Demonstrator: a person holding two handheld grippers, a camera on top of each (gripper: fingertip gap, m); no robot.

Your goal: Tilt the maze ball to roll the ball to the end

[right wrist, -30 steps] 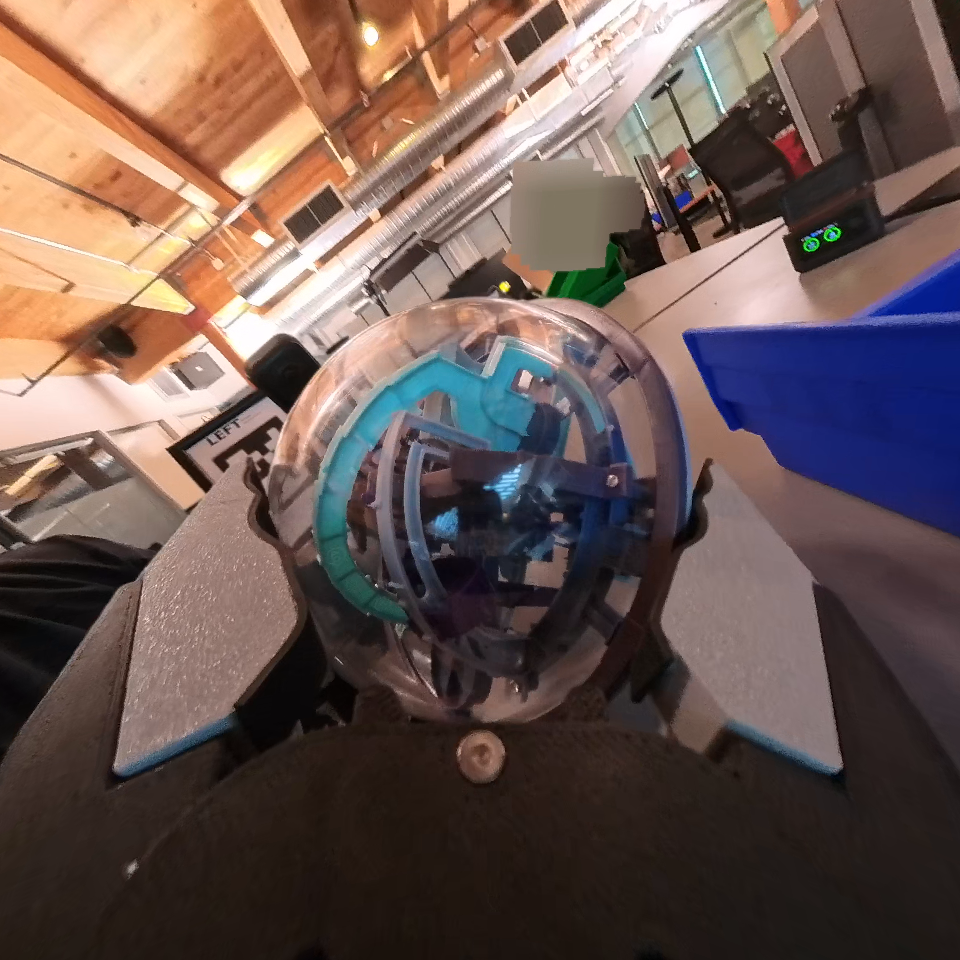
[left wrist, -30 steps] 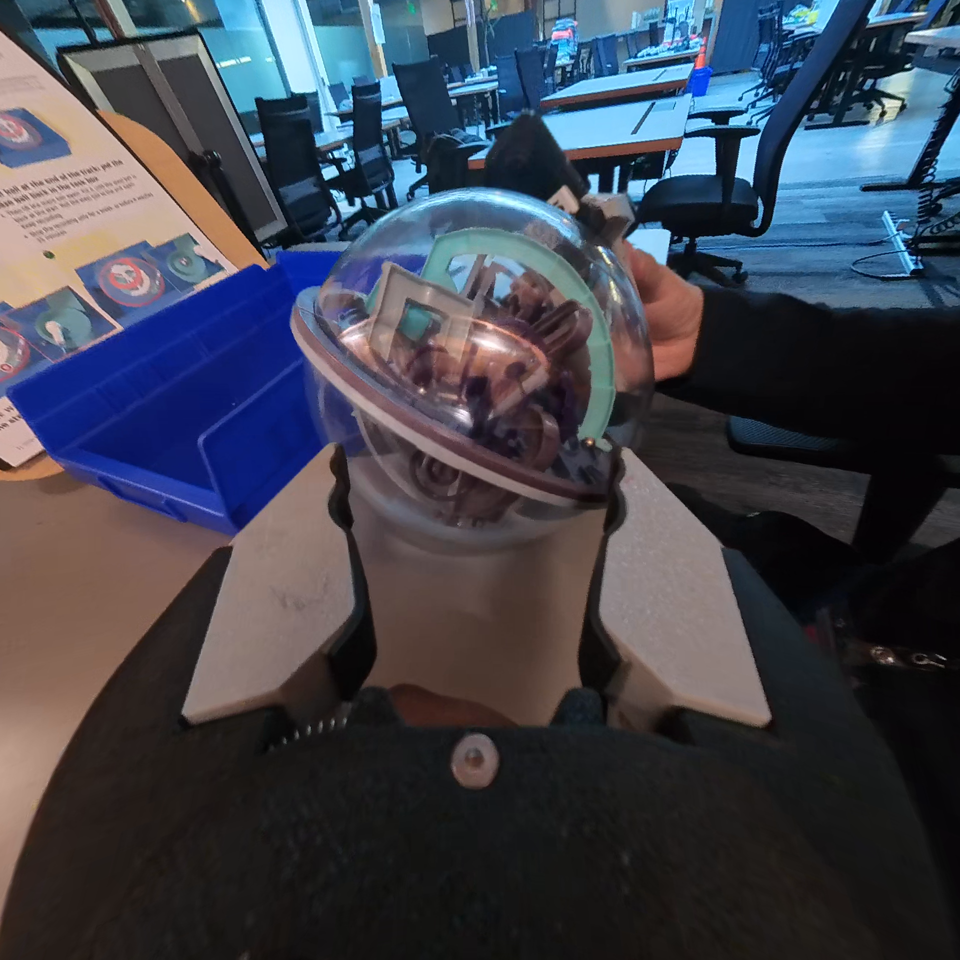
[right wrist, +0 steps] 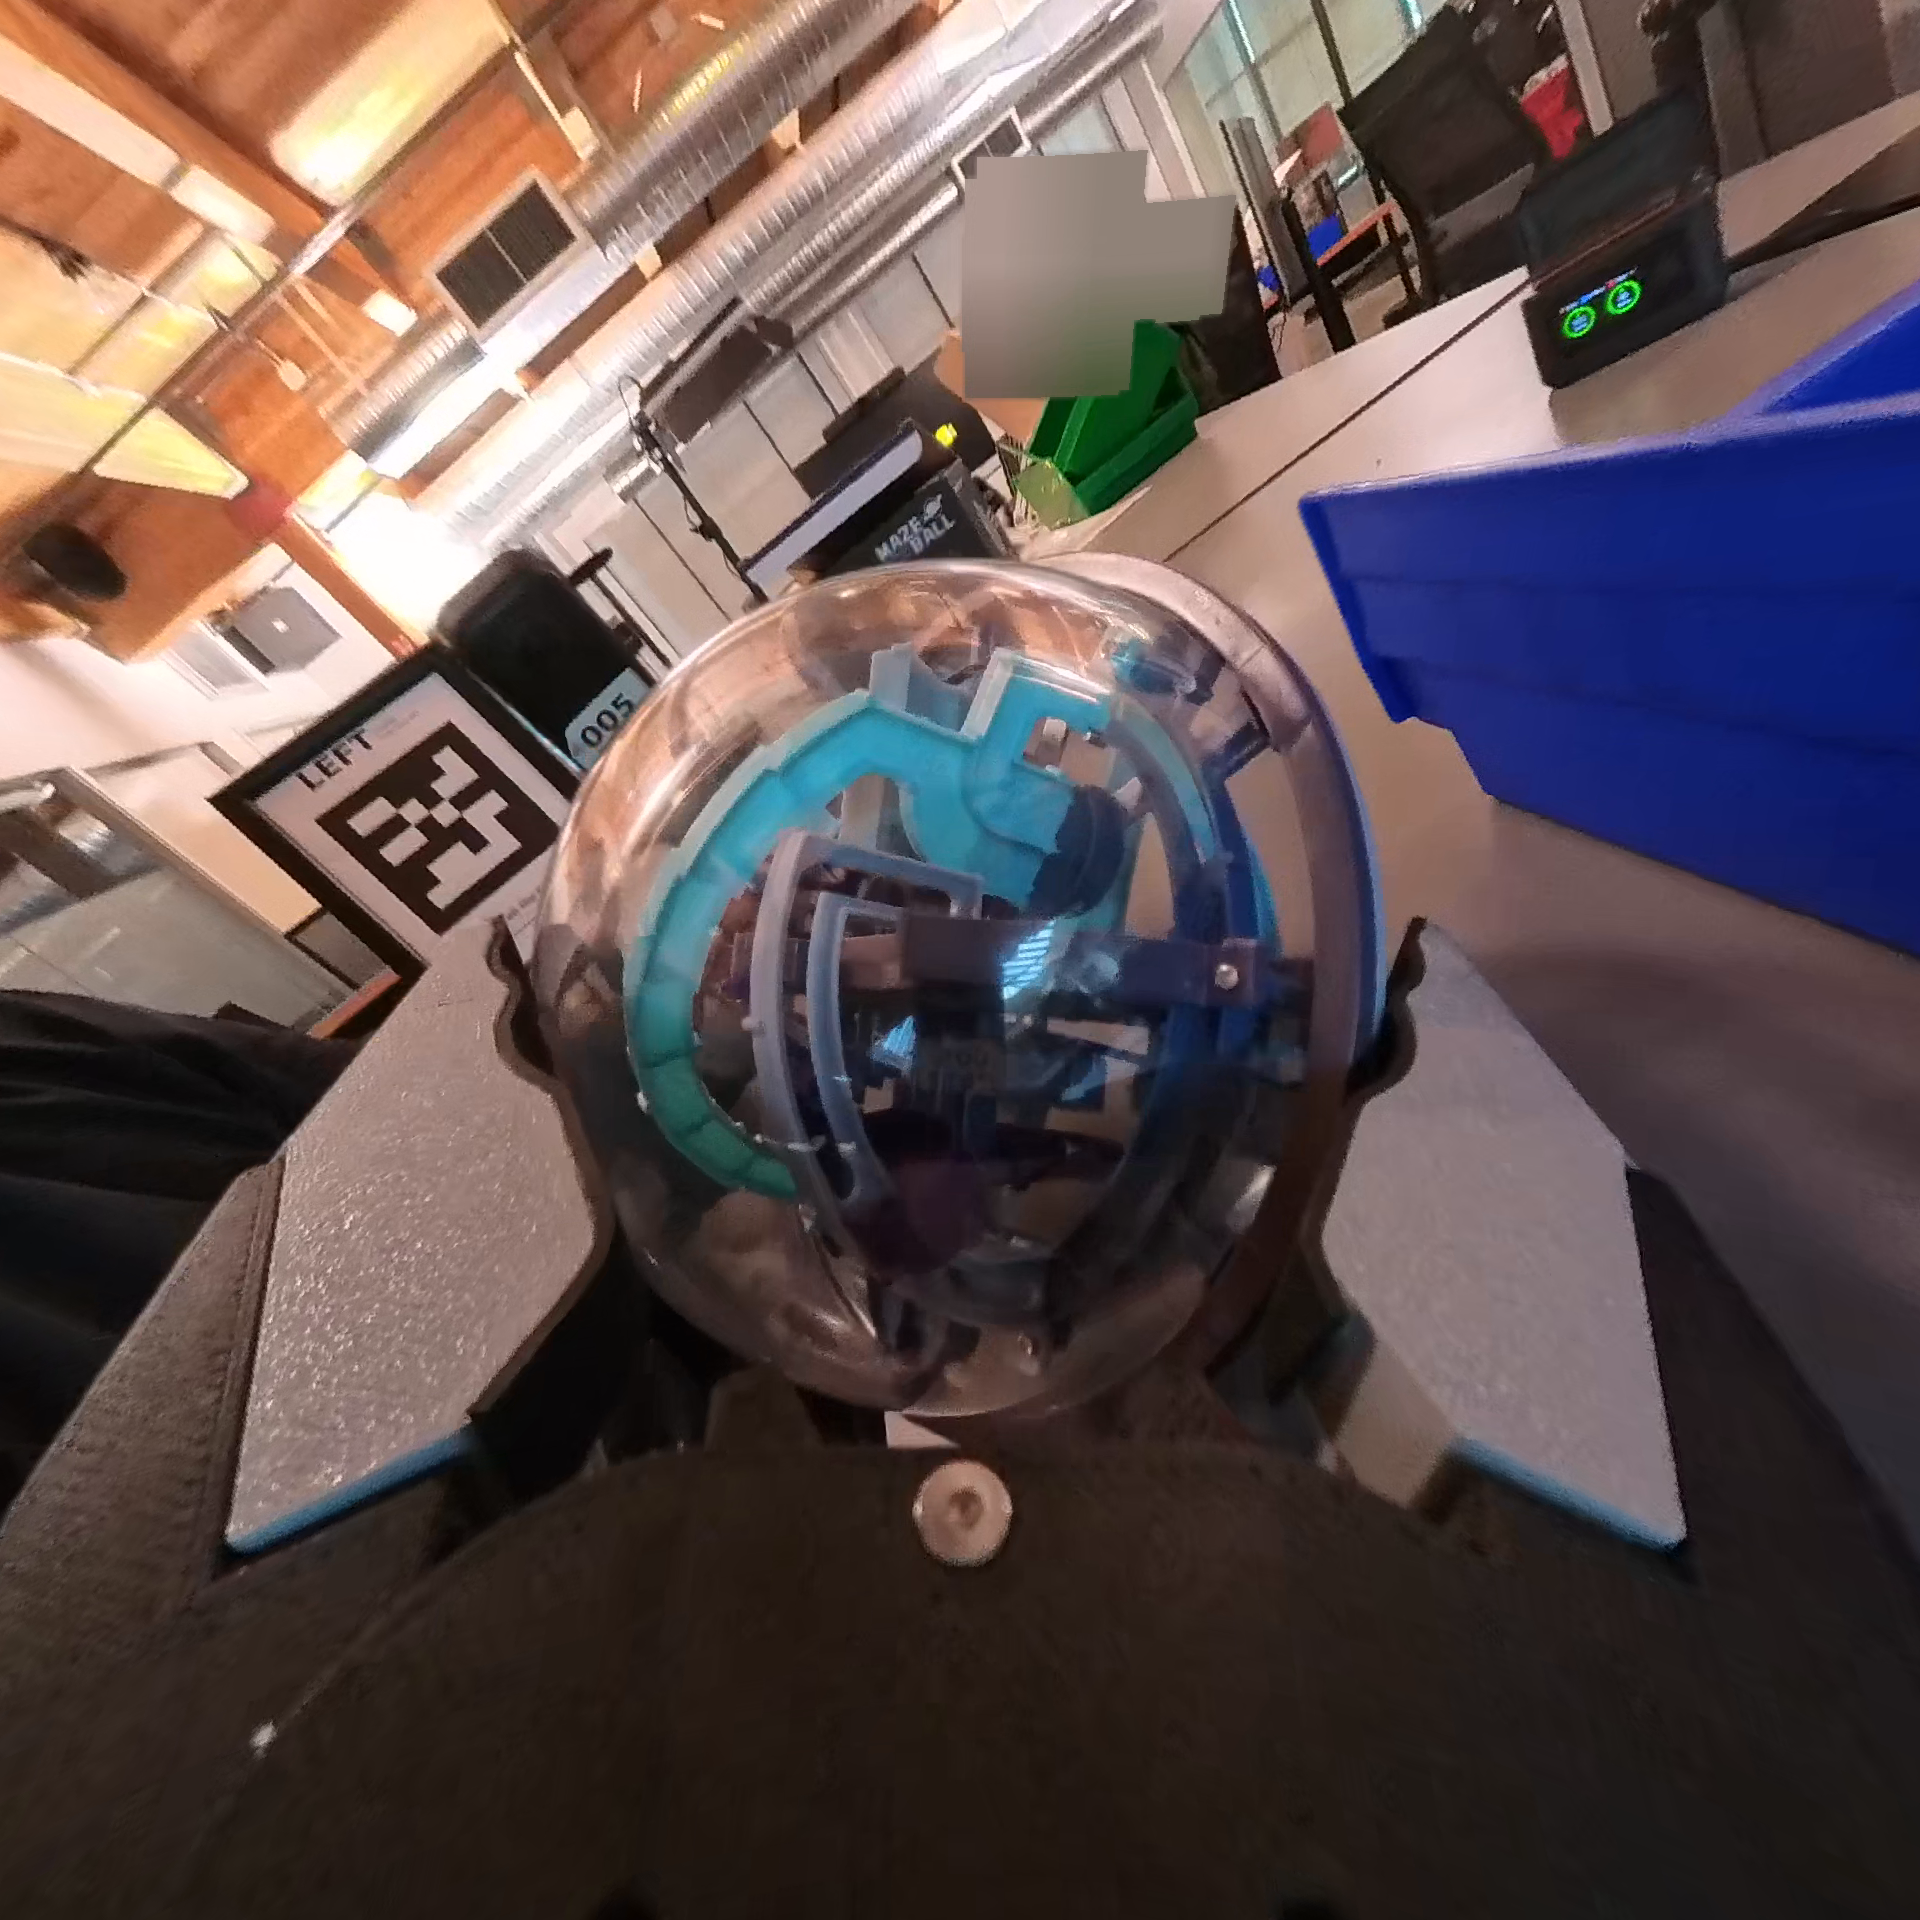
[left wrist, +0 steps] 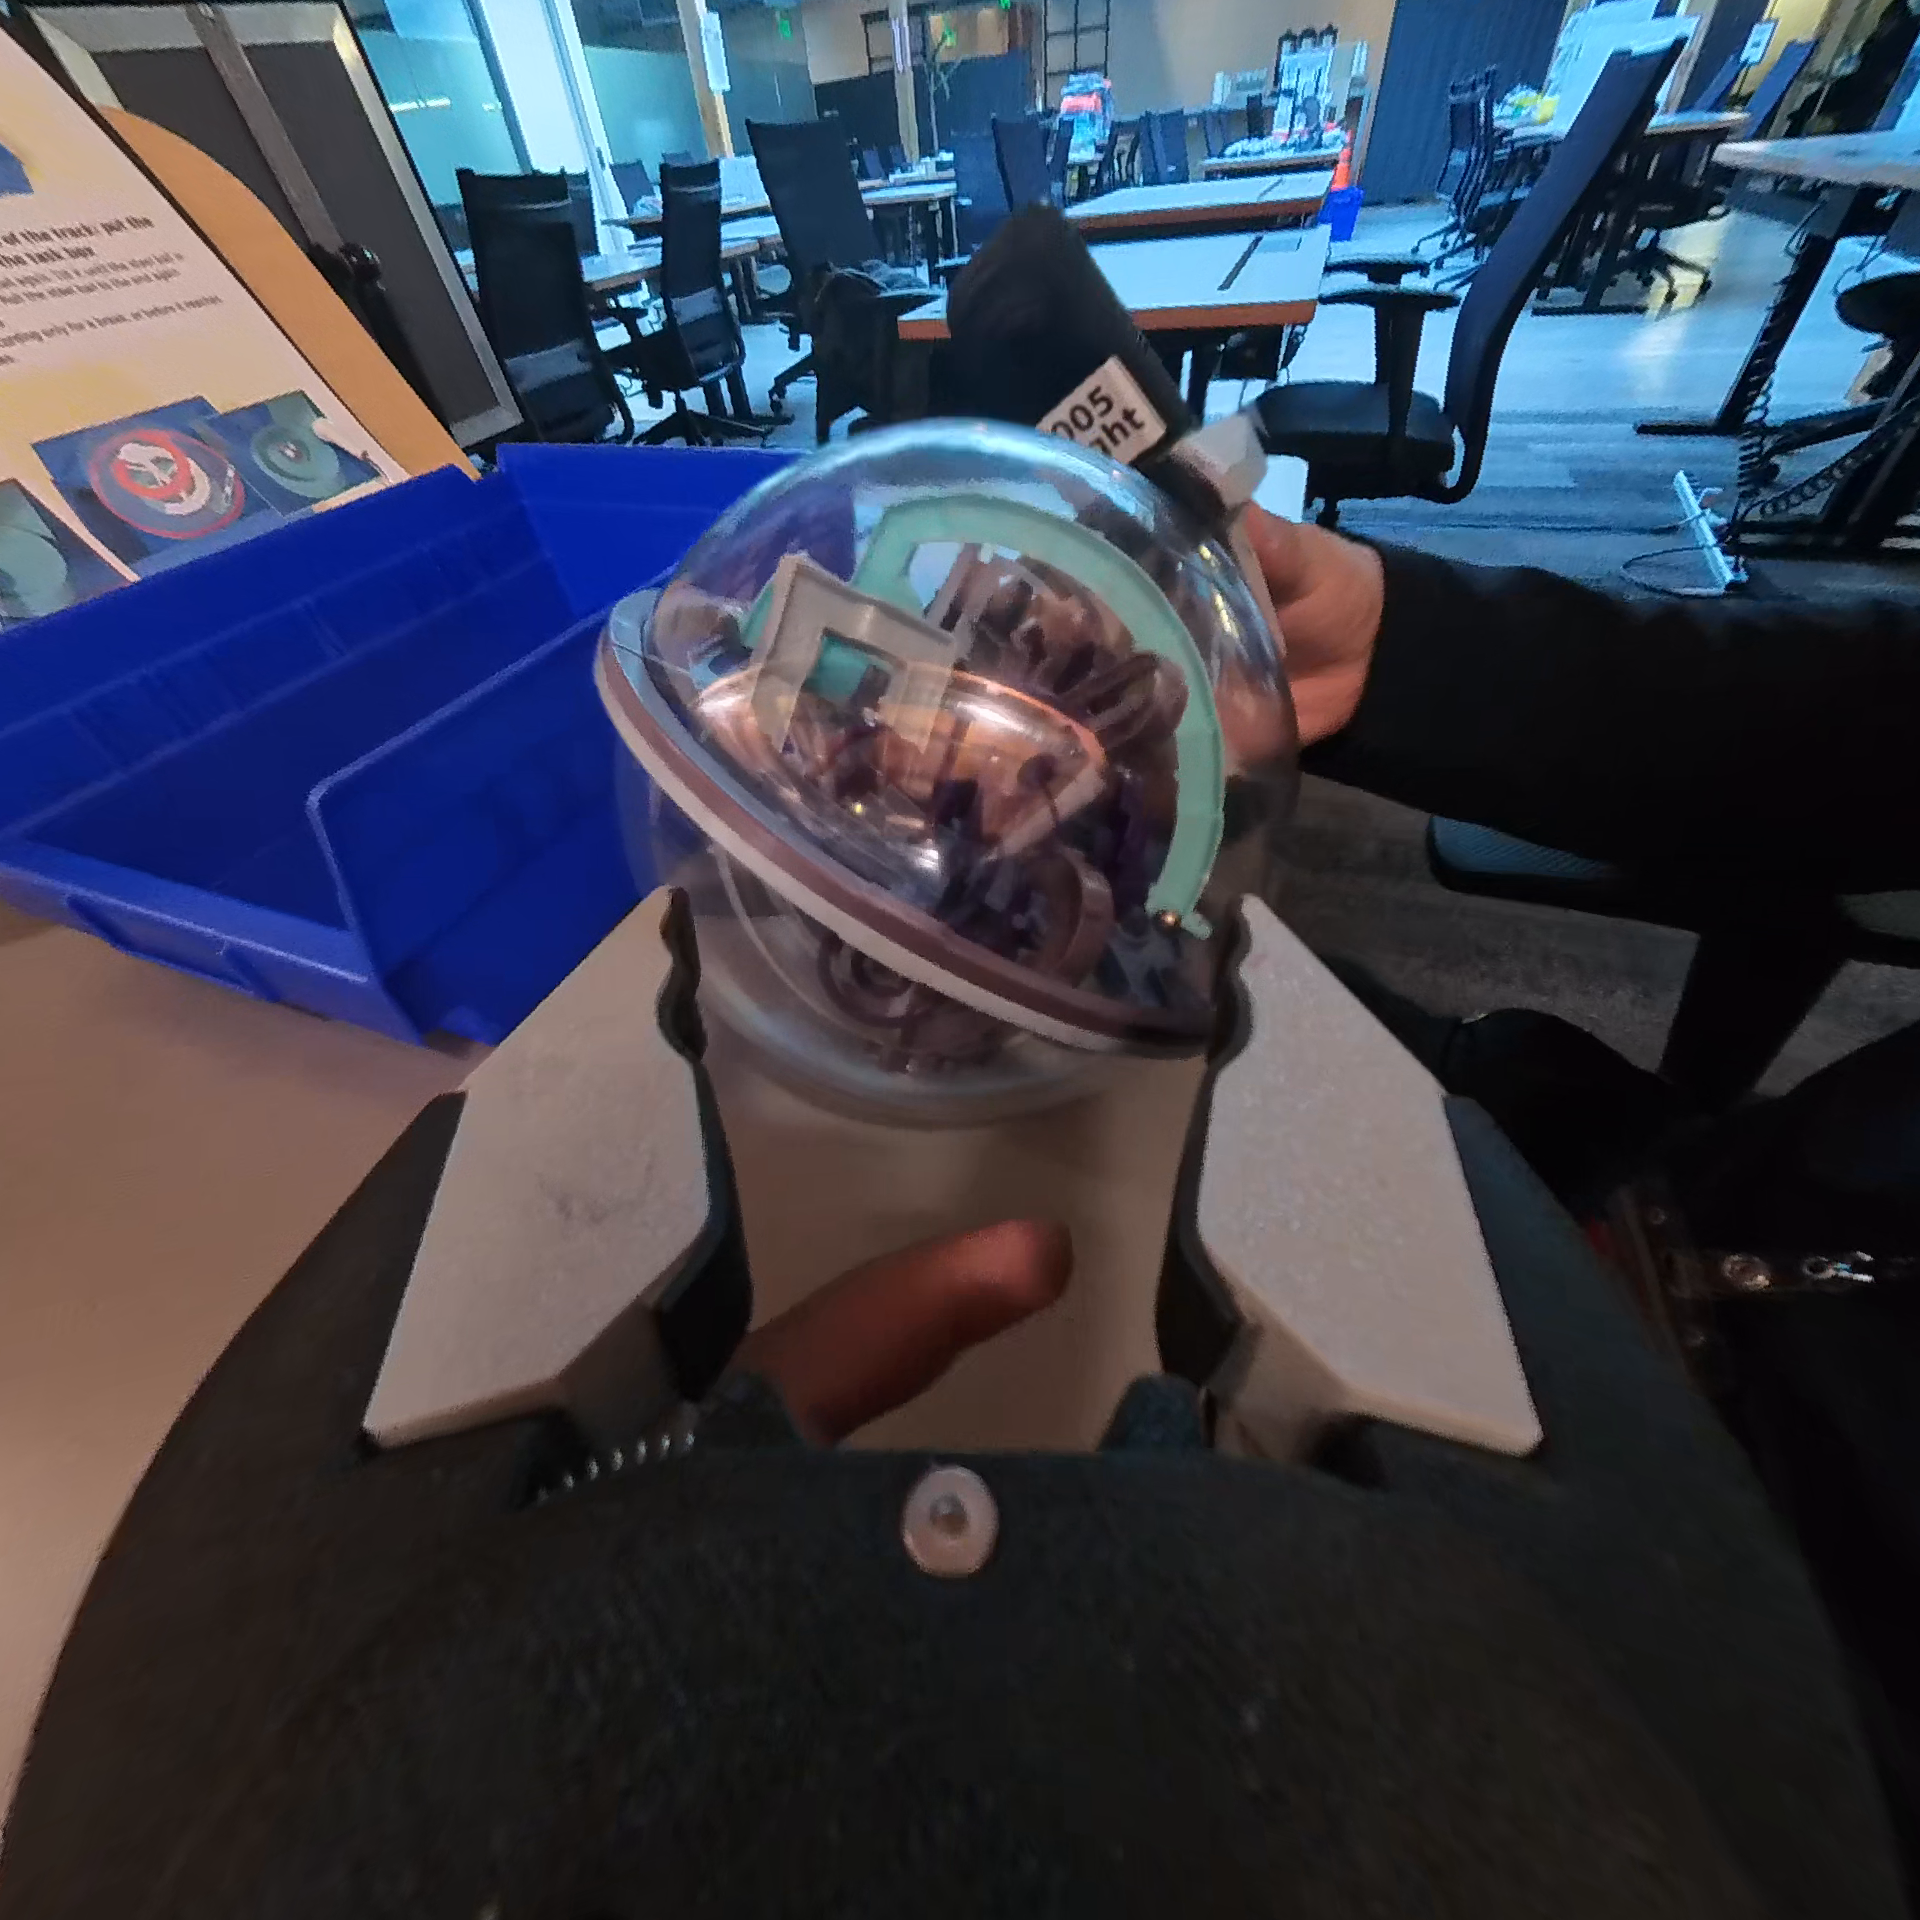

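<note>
- My left gripper (left wrist: 951,997) had its two dark-edged fingers closed against the lower half of the maze ball (left wrist: 940,758), one wavy pad on each side of the clear shell.
- My right gripper (right wrist: 956,997) clamped the same maze ball from the opposite side, its fingers set wider and pressed against the sphere's flanks.
- The maze ball was up off the table (left wrist: 125,1143), carried between my two tools, just beside the blue bin (left wrist: 312,727).
- It was a clear, glossy plastic sphere, made of two domes joined at a pale band with a dark edge that ran tilted across it.
- Inside were curved plastic tracks: a mint-green arc near the shell, a grey square frame, purple and brown ramps tangled at the core.
- From my right wrist view the arc looked bright turquoise and ridged, with grey hoops and a dark blue bar behind it.
- A tiny metallic ball (left wrist: 1167,917) sat at the lower end of the green arc.
- My finger plates were flat, grey and grainy; the tool body was matte black.
- The bin was smooth, hard blue plastic with straight walls.
</note>
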